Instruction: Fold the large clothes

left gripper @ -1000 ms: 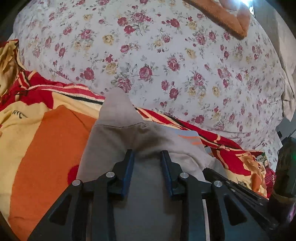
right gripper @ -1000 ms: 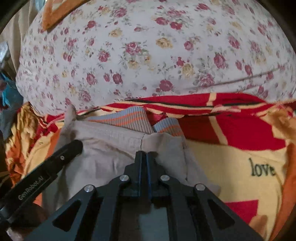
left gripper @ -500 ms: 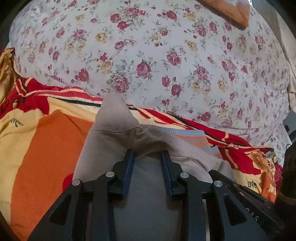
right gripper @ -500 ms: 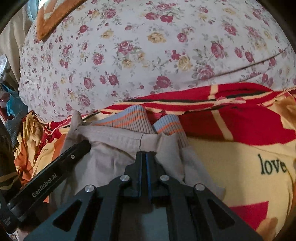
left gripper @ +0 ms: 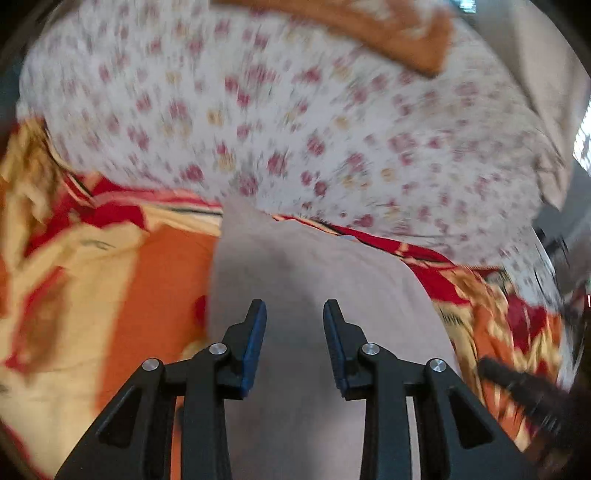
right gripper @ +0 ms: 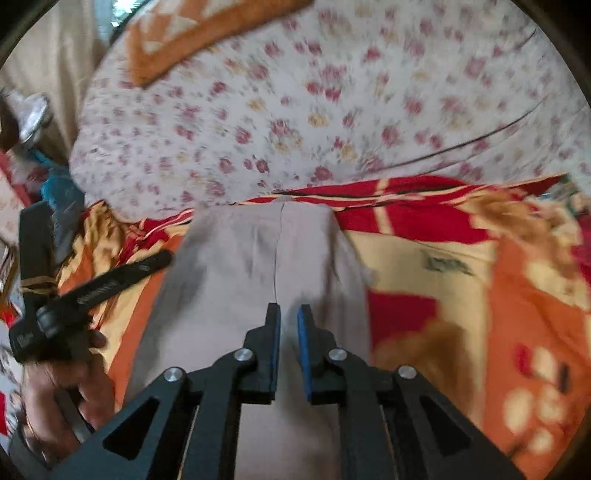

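1. The left gripper (left gripper: 294,308) fills the lower centre of its own view; its jaws have just been opening and stand apart, with bare grey cloth seen through the gap and nothing pinched between the pads.
2. The right gripper (right gripper: 289,312) sits at lower centre of its view; its jaws have just been opening too, leaving a narrow slit, released, with nothing between the blue pads.
3. The garment (right gripper: 266,266), a beige-grey piece with a seam down its middle, lies flat below both grippers, running from mid-frame to the bottom edge in each view.
4. It rests on a blanket (right gripper: 461,266) patterned in orange, yellow and red, which spreads to both sides of it.
5. Beyond the blanket, across the upper half of both views, lies a floral sheet (left gripper: 295,122), white with red and yellow roses.
6. An orange cloth (left gripper: 369,26) sits at the top edge.
7. At the lower left of the right view, a hand (right gripper: 66,398) grips the left tool's handle.
8. Both views are blurred.
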